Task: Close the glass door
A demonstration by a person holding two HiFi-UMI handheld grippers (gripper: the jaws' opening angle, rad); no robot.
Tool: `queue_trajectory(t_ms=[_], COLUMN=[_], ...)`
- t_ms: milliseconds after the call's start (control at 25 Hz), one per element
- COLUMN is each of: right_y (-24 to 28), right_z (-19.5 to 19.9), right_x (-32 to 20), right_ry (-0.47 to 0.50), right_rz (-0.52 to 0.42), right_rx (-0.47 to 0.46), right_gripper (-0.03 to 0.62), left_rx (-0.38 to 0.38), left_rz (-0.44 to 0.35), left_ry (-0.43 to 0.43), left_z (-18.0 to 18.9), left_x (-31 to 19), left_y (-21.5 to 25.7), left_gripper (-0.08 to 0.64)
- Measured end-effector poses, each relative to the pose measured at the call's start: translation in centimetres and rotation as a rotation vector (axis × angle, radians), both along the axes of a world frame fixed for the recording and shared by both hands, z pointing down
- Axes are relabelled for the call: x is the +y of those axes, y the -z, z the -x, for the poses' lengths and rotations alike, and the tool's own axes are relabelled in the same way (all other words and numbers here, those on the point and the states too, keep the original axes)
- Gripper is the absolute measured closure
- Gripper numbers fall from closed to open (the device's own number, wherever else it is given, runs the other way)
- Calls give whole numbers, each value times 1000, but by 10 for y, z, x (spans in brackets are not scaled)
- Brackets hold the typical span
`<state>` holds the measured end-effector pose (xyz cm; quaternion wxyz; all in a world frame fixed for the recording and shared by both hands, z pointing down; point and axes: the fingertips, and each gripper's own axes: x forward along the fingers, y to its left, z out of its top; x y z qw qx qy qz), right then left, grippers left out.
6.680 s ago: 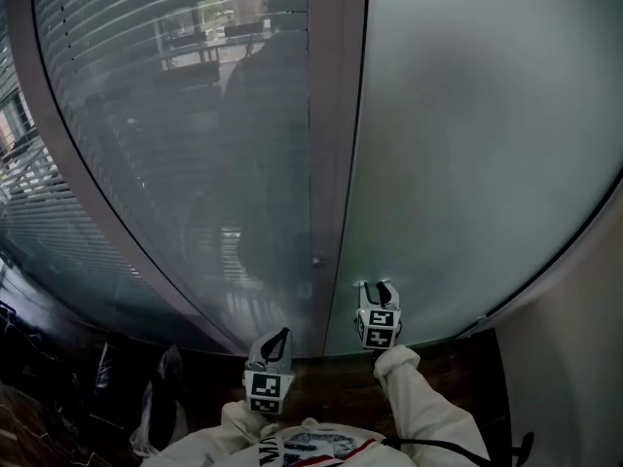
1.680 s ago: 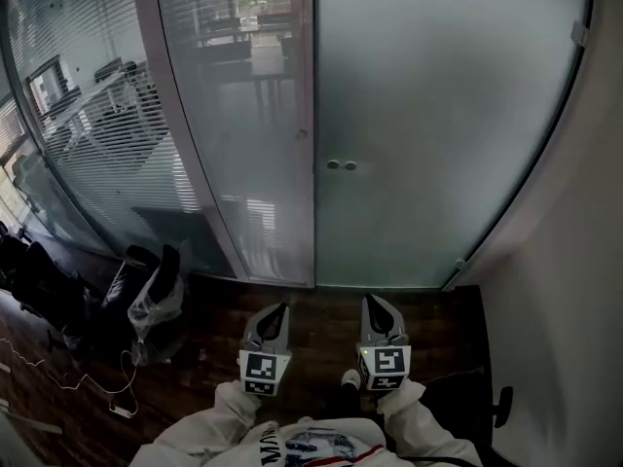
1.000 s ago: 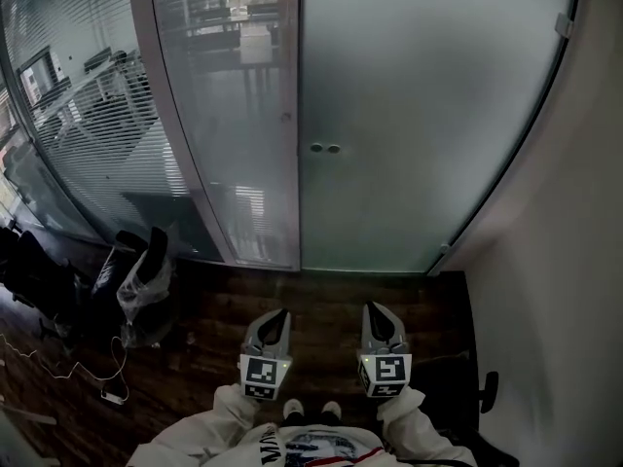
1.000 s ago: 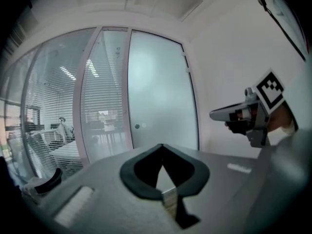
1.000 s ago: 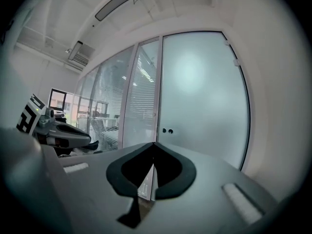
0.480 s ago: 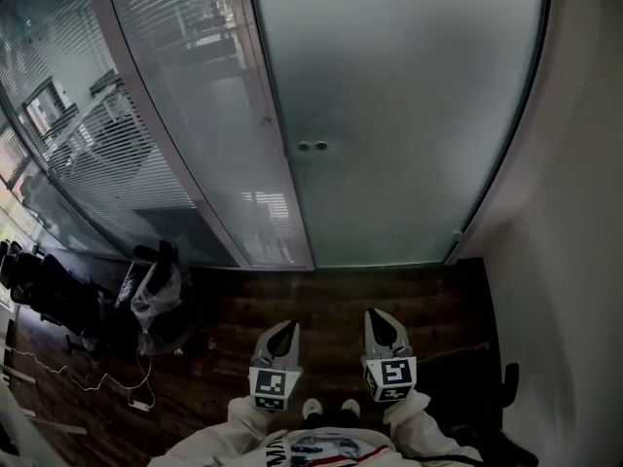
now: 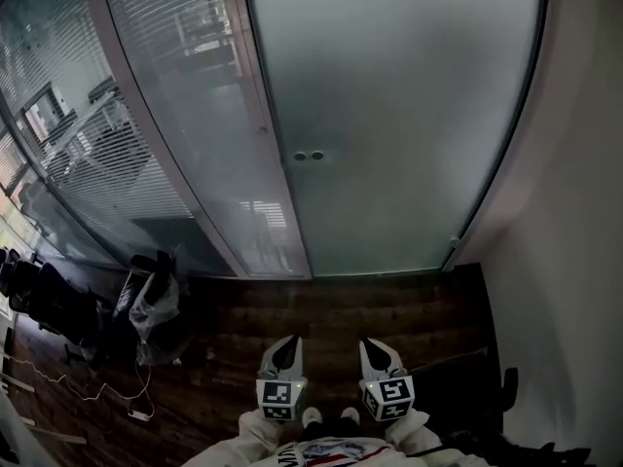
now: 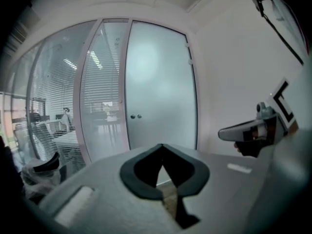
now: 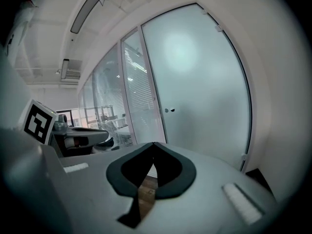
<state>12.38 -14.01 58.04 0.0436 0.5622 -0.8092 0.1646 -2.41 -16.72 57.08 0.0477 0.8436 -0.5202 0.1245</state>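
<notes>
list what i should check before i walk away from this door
1. Frosted glass door flush against the pale metal frame post, no gap showing at the edge: ok.
2. Two small round knobs free, nothing touching them: ok.
3. Left claw shut, nothing between its jaws: ok.
4. Right claw shut, nothing between its jaws: ok.
5. Both claws held low, apart from the glass: ok.
6. Latch caught: cannot tell.

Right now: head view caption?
Glass door shut; left hand-held gripper and right hand-held gripper shut, empty, off it.
</notes>
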Motion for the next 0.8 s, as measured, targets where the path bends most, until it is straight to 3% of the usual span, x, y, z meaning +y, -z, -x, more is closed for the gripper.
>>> queue_trajectory(t_ms=[480,800], right_y=[-21,7], right_z=[-2,7], right_x=[9,1], right_ry=[5,11], right_rz=[97,-14], right_rx=[18,51], right_gripper=[586,587], left_rx=[50,26], left_rz=[29,-16], left_ry=[63,54], left_z=[19,33], left_x=[-8,-9], left_y=[13,7], left_gripper=[558,558])
